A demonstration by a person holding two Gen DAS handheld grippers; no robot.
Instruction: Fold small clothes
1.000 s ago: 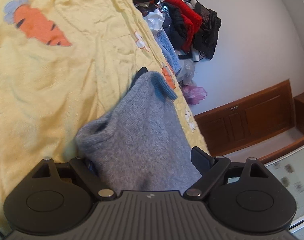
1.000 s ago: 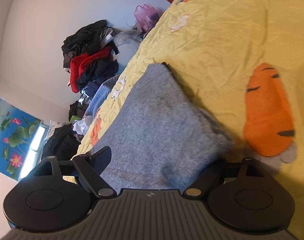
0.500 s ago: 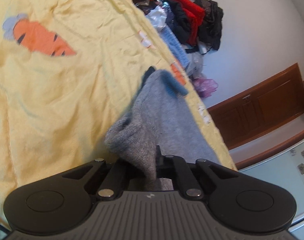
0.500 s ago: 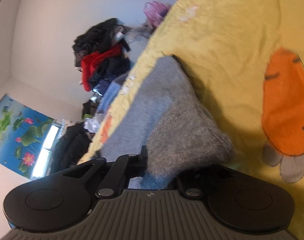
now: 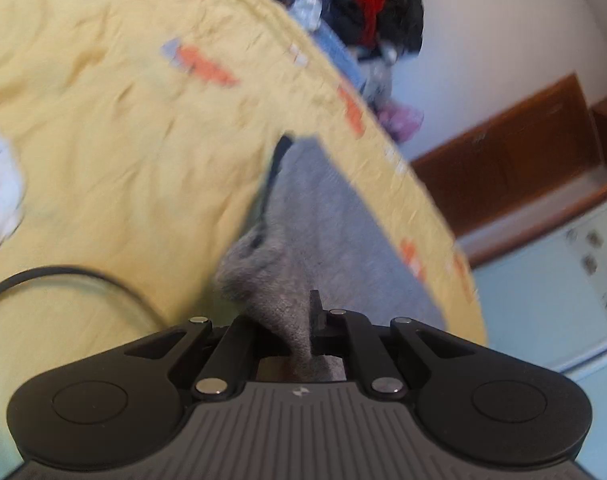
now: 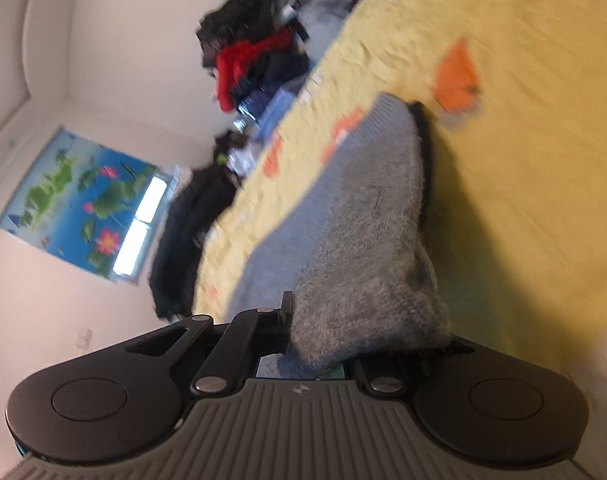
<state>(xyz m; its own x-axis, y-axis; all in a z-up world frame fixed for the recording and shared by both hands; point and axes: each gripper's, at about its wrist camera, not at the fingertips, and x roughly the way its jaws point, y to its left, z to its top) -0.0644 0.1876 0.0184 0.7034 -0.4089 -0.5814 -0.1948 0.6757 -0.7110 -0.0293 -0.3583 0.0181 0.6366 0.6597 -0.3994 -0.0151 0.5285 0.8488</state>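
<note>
Left gripper (image 5: 303, 332): fingers closed tight on a bunched corner of the grey knitted garment (image 5: 327, 216). The fabric rises from the pinch and runs away from the camera toward the bed's edge, lying on the yellow bedsheet (image 5: 103, 128) with carrot prints. A dark lining or inner layer shows along the garment's far left edge. A black cable (image 5: 63, 276) curves over the sheet at lower left. A white item at the far left is too blurred to identify.

Right gripper (image 6: 323, 340): fingers likewise clamped on the grey knitted garment (image 6: 367, 240), with a thick fold of wool bulging over the right finger and hiding it. The garment stretches away along the yellow bedsheet (image 6: 523, 160), close to the bed's edge.

Surroundings: a heap of clothes (image 6: 255, 56), black, red and blue, is piled against the white wall beyond the bed. A lotus poster (image 6: 83, 200) hangs on the wall in the right wrist view. A brown wooden cabinet (image 5: 511, 152) stands against the wall in the left wrist view. Both views are motion-blurred.
</note>
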